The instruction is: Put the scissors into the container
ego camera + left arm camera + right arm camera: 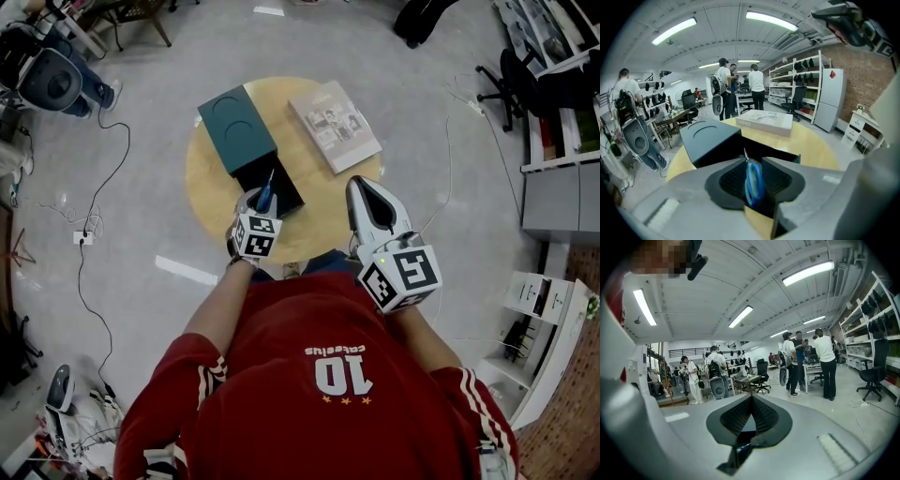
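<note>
The blue-handled scissors [267, 194] stand blade-up between the jaws of my left gripper [262, 201], right over the open black container [281, 192] on the round yellow table [211, 178]. In the left gripper view the scissors [753, 180] lean against the left pad [733, 180]. The jaws of the left gripper [757, 164] stand wider than the handles, so it is open. The container's rim [787, 155] shows just beyond the jaws. My right gripper [362, 186] is raised beside the table's right edge, and in its own view the right gripper [751, 400] is shut and empty.
The teal lid [237, 127] lies against the container's far end, and shows as the lid [708, 136] in the left gripper view. A boxed book [335, 125] rests at the table's far right. Several people [724, 86] stand among desks and shelves behind. Cables [94, 216] trail on the floor.
</note>
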{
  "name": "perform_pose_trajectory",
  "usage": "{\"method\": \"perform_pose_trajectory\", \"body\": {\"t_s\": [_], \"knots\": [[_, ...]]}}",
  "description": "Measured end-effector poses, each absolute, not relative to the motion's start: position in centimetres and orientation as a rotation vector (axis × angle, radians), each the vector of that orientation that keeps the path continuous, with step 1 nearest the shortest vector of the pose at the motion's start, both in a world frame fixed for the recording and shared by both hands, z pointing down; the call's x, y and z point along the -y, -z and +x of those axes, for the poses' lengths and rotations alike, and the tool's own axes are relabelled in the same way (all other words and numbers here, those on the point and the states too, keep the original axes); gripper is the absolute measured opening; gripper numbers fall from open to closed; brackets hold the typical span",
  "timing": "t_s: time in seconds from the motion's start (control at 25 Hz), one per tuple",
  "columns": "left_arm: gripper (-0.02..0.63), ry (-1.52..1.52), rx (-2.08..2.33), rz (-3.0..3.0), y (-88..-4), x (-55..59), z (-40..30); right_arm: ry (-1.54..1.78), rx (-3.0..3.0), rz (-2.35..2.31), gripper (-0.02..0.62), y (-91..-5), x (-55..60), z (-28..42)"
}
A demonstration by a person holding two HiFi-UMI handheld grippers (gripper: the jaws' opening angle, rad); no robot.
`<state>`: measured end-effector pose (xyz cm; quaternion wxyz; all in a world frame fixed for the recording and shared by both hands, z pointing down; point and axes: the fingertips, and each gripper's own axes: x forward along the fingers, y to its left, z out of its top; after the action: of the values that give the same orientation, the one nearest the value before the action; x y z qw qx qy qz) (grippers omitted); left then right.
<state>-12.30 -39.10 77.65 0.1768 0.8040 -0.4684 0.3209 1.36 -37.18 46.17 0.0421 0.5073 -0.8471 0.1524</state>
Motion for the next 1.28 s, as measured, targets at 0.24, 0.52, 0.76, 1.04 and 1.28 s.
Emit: {"method": "perform_pose_trajectory", "body": {"t_s": [0.24,0.52,0.76,1.04,1.28], "knots": [[0.121,-0.821,1.309,2.285,-76.7,38.9,-11.4,-0.457,2.601,1.548,-0.012,-46.1,37.0,1.5],[0.121,-0.669,1.368,2.283,-72.4,39.3,-12.6,-0.449,2.628,1.511,-0.012,-45.8,37.0,0.6],[0.121,-0.565,1.458,2.298,-68.0,39.2,-13.7,-0.431,2.659,1.481,-0.012,-45.0,36.7,0.4],[0.121,-0.402,1.562,2.283,-62.3,38.9,-14.5,-0.425,2.714,1.419,-0.012,-43.9,36.7,0.5],[0.121,-0.283,1.646,2.264,-58.0,37.1,-14.7,-0.402,2.761,1.343,-0.012,-42.2,35.3,1.3]]}}
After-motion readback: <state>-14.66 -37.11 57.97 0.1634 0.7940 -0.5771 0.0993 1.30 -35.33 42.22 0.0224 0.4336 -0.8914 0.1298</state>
